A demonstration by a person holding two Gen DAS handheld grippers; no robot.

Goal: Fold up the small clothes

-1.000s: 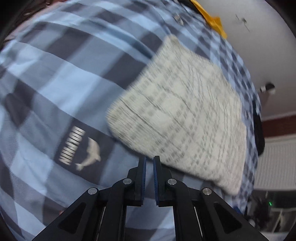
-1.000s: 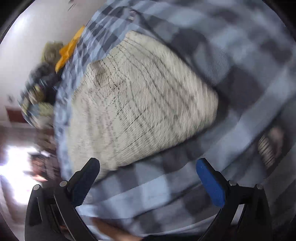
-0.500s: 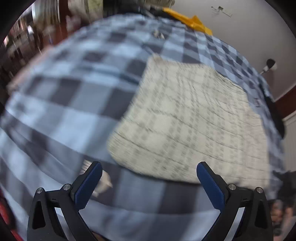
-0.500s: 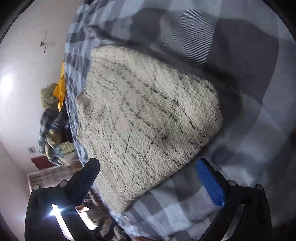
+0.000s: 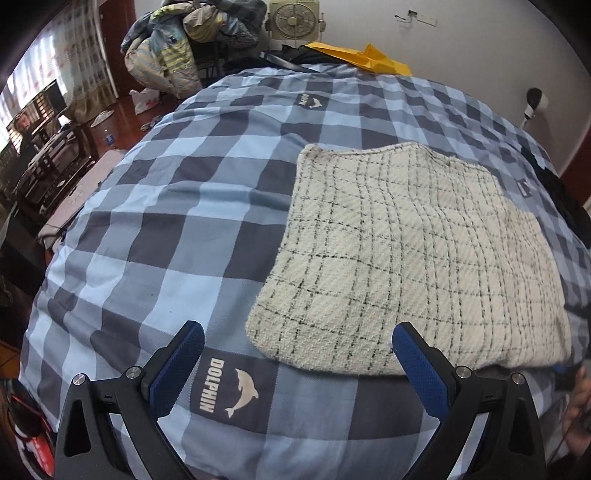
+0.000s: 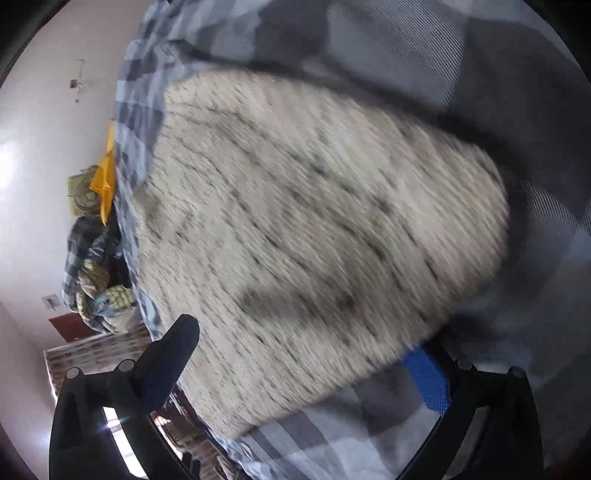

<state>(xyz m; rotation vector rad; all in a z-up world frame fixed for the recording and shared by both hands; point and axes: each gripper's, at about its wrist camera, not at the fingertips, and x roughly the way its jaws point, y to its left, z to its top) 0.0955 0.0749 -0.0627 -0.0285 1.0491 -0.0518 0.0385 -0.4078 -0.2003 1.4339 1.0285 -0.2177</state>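
Observation:
A cream knitted garment (image 5: 406, 251) with thin black checks lies folded flat on the blue checked bedcover (image 5: 177, 221). My left gripper (image 5: 298, 347) hangs above the garment's near left corner, open wide, with nothing between its blue pads. In the right wrist view the garment (image 6: 295, 221) is blurred and fills most of the picture. My right gripper (image 6: 303, 350) is open low over the garment's near edge. That edge lies between the fingers, and the garment's corner partly hides the blue right pad (image 6: 428, 376).
A pile of clothes (image 5: 177, 48), a fan (image 5: 293, 18) and a yellow cloth (image 5: 365, 59) sit beyond the far end of the bed. Dark furniture (image 5: 44, 158) stands left of the bed. A hand (image 5: 578, 391) shows at the bed's near right edge.
My left gripper went from shut to wide open and drew back upward from the garment's corner. My right gripper sank closer to the garment and rolled, staying open.

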